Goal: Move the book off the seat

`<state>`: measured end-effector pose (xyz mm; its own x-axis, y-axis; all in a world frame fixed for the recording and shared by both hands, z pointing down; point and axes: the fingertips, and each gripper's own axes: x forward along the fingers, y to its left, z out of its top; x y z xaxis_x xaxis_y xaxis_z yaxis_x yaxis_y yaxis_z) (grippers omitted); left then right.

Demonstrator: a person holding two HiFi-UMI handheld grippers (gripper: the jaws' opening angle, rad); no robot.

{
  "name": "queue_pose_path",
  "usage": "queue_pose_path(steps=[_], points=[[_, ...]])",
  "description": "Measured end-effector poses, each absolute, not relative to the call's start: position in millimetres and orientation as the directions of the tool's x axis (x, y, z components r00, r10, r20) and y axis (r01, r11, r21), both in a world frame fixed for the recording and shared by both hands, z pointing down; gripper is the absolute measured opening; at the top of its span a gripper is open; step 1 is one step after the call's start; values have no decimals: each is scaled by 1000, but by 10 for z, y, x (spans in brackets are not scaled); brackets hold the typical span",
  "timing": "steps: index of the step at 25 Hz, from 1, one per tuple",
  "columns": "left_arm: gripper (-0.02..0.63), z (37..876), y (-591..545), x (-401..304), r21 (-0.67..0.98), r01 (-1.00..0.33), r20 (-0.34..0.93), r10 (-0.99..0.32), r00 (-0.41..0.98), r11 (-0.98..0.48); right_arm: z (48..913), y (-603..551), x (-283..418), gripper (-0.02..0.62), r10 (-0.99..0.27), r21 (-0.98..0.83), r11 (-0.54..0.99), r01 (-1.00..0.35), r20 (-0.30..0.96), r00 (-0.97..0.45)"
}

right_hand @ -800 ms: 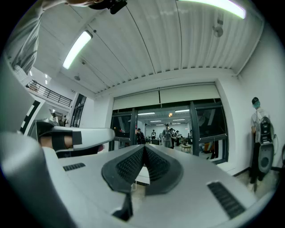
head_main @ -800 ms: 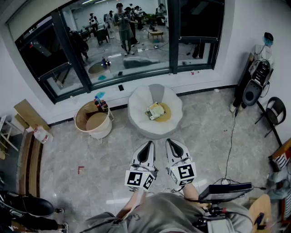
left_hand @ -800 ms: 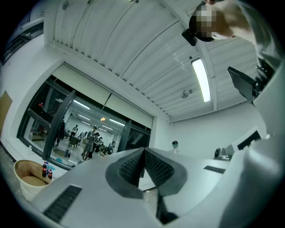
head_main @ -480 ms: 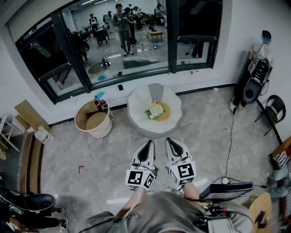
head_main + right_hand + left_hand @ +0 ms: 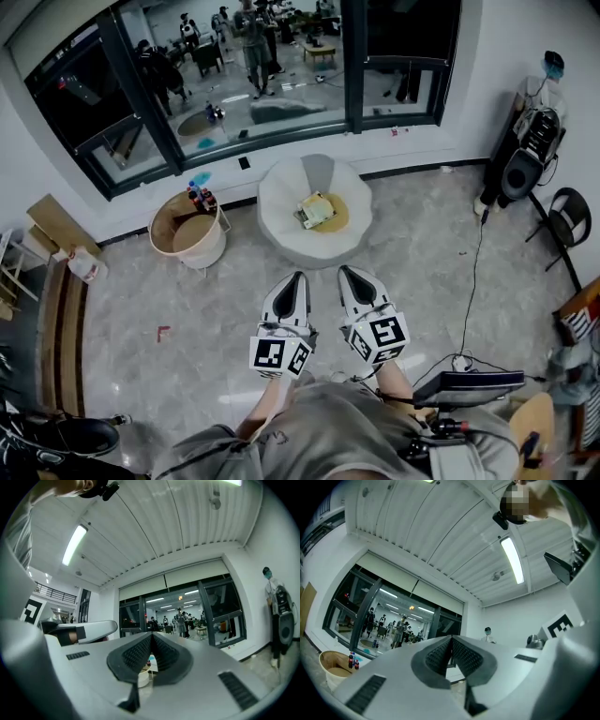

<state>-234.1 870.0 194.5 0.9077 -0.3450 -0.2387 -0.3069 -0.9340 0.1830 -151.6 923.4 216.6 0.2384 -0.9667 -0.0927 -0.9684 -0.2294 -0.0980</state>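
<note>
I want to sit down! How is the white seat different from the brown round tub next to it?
The white seat is bigger; the brown tub is smaller. The seat holds a book; the tub holds bottles. Both are round and stand by the window.

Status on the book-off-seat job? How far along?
Done: nothing; the book lies on the white seat. In hand: nothing; left gripper and right gripper are both shut and empty, held over the floor short of the seat. Left: approach, grasp the book, lift it off.
</note>
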Motion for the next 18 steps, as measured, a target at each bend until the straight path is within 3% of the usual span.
queue_pose_path(steps=[5, 18], points=[[12, 2056, 8629, -2248, 197, -327, -198, -364, 910, -924, 2377, 9109, -1336, 14, -974, -113, -224, -968, -20, 227], [12, 2079, 7774, -1725, 216, -318, -213, -363, 907, -923, 2439, 8393, -914, 14, -973, -95, -228, -969, 0, 229]])
